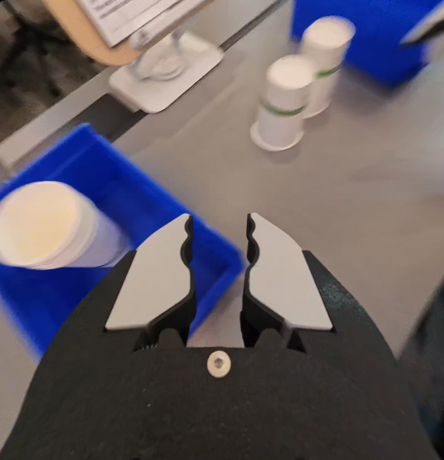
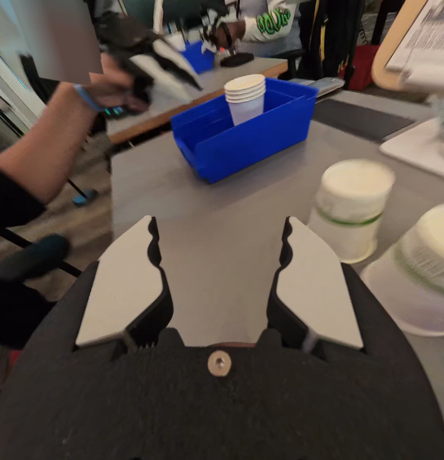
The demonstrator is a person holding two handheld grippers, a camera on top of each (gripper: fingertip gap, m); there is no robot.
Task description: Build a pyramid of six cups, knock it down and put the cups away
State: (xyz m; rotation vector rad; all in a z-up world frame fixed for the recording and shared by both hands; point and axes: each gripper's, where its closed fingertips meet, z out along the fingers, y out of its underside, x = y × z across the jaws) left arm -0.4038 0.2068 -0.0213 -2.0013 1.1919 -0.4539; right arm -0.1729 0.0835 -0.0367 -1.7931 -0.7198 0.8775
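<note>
Cups sit in two places on the grey table [image 2: 216, 249]. A nested stack [image 2: 246, 97] stands upright, mouths up, in the far part of a blue bin [image 2: 241, 149]; the right wrist view shows it well ahead of the right gripper [image 2: 221, 221] and slightly right of its centre line. In the left wrist view the same stack [image 1: 41, 224] appears large and blurred at lower left, inside the bin [image 1: 131, 189], to the left of the left gripper [image 1: 219, 217] and not between its fingers.

Two more cups stand upside down on the bare table, each with a green band. The left wrist view shows the near cup [image 1: 283, 104] and the far cup [image 1: 325, 62] just beside each other, well ahead and to the right of the left gripper, with a second blue bin [image 1: 365, 49] behind them. In the right wrist view one inverted cup [image 2: 350, 209] stands just right of the right finger, and another [image 2: 420, 268] is at the right edge, closer to the camera.

Both grippers are empty. The left one has a moderate gap between its fingers; the right one is spread wider. A person's hand [image 2: 111, 84] holds the left gripper up at the left of the right wrist view, above the table edge.

A white stand [image 1: 166, 74] rests at the table's far side.
</note>
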